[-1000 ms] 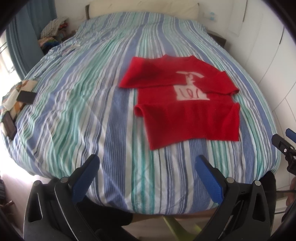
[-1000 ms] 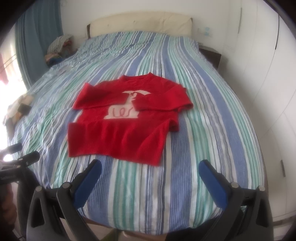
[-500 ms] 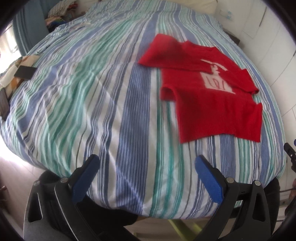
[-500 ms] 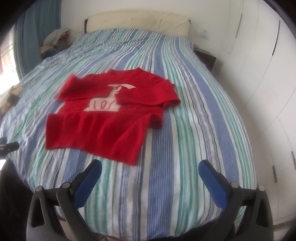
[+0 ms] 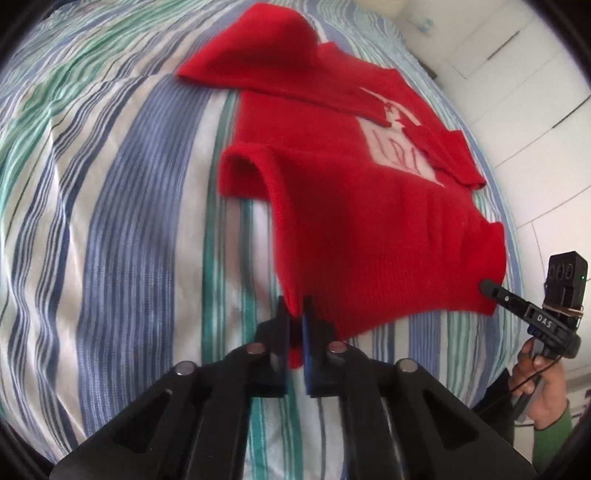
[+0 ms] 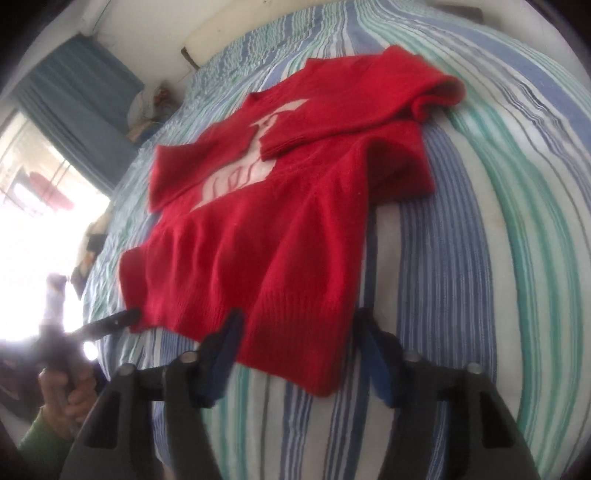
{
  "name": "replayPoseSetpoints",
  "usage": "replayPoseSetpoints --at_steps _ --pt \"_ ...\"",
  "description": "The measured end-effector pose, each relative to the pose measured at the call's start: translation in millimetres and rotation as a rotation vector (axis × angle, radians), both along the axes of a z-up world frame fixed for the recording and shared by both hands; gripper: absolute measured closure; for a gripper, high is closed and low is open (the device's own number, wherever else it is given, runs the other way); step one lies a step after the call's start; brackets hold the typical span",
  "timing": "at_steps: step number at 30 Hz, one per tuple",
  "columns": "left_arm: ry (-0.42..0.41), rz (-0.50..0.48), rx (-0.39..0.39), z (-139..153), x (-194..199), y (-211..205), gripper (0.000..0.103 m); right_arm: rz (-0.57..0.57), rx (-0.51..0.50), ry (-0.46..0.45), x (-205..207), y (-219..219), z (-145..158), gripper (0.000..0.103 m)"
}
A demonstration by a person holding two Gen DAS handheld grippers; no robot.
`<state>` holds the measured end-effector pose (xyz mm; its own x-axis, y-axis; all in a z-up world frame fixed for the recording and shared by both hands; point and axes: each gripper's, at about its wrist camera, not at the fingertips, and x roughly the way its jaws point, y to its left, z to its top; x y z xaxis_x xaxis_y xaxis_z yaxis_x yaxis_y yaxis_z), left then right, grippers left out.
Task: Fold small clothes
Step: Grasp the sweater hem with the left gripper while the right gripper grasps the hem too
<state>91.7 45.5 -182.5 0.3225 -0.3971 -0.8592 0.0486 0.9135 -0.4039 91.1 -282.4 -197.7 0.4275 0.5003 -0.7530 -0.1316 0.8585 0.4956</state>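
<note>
A small red sweater with a pale pink motif lies on the striped bed, both sleeves folded across its front. It also shows in the right wrist view. My left gripper is shut on the hem's near left corner, and it appears far left in the right wrist view. My right gripper is part open, its blue pads either side of the hem's right corner. In the left wrist view it touches that corner.
The bed has a blue, green and white striped cover. White wardrobe doors stand to the right. Blue curtains, a bright window and piled clutter lie to the left. A headboard is at the far end.
Both grippers have moved down and in to the sweater's hem. The left gripper has closed on the left corner. The right gripper's fingers have narrowed around the right corner.
</note>
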Motion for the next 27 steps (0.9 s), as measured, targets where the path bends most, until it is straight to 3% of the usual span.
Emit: replayPoseSetpoints --at_steps 1,5,9,12,15,17,23,27 --pt "-0.012 -0.005 -0.004 6.8 -4.7 2.6 0.101 0.018 0.017 0.007 -2.0 -2.2 3.0 0.097" --pt "-0.033 -0.07 -0.037 41.9 -40.9 19.9 0.101 0.088 0.005 0.007 -33.6 -12.5 41.8 0.097" --pt "-0.013 -0.144 0.071 56.1 -74.5 20.8 0.101 0.093 0.027 0.089 -68.1 -24.7 65.1 0.097" --pt "0.02 -0.144 0.177 37.3 -78.8 13.4 0.101 0.071 0.002 0.17 -82.4 -22.9 53.0 0.098" --pt "0.062 -0.119 0.214 15.7 -74.8 8.2 0.101 0.017 -0.087 0.251 -80.9 -23.7 18.8 0.098" --pt "0.054 -0.115 0.248 11.9 -74.3 3.4 0.101 -0.037 -0.094 0.29 -77.1 -25.8 -1.8 0.099" --pt "0.086 -0.059 0.205 -0.7 -68.0 10.1 0.101 -0.075 -0.165 0.277 -72.1 -16.3 -11.7 0.1" --pt "0.085 -0.053 0.218 -4.2 -67.7 7.6 0.101 -0.079 -0.19 0.272 -71.3 -7.8 -16.3 0.1"
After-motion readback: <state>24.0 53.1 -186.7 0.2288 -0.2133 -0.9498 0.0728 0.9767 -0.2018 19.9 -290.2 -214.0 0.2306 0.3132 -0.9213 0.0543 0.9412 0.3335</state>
